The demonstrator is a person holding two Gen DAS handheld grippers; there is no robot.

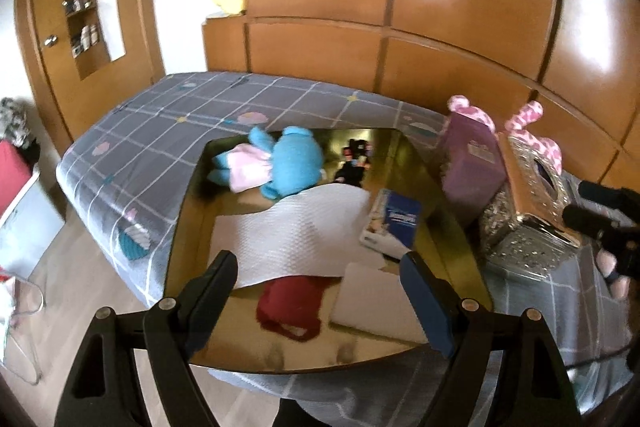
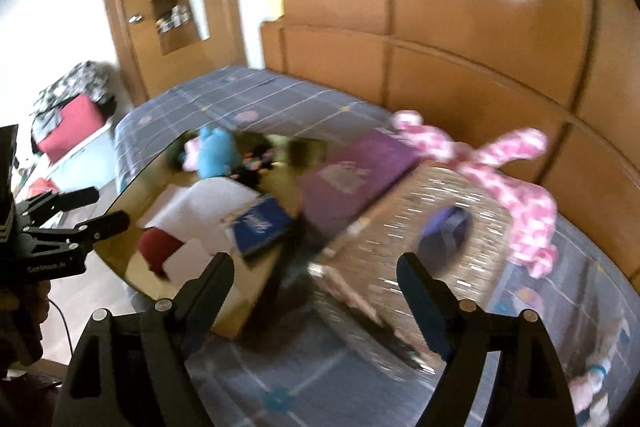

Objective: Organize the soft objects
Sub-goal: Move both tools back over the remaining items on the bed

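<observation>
The left gripper (image 1: 320, 291) hangs with its jaws spread wide and nothing between them, above the near part of a shiny gold tray (image 1: 452, 187) that lies on a bed with a grey checked sheet (image 1: 168, 115). Just ahead of and between its fingertips lies a dark red cloth item (image 1: 292, 303), with a white textured cloth (image 1: 296, 231) beyond it and a flat white piece (image 1: 376, 295) just inside its right finger. Farther ahead, at the far end of the tray, a blue plush toy with a pink skirt (image 1: 280, 167) lies on its side, and a small black toy (image 1: 356, 159) is beside it. A blue packet (image 1: 396, 223) sits ahead of the right fingertip. The right gripper (image 2: 316, 287) is likewise wide open and empty; its view is blurred. Ahead of it, tilted, is a glittery silver box with an oval opening (image 2: 404, 239), leaning against a purple box (image 2: 352, 175). Beyond its right finger a pink-and-white spotted plush (image 2: 516, 179) drapes behind the boxes, against the wooden wall panels (image 2: 460, 27). A person's fingers (image 1: 612, 267) hold the right gripper's handle at the edge of the left view.
</observation>
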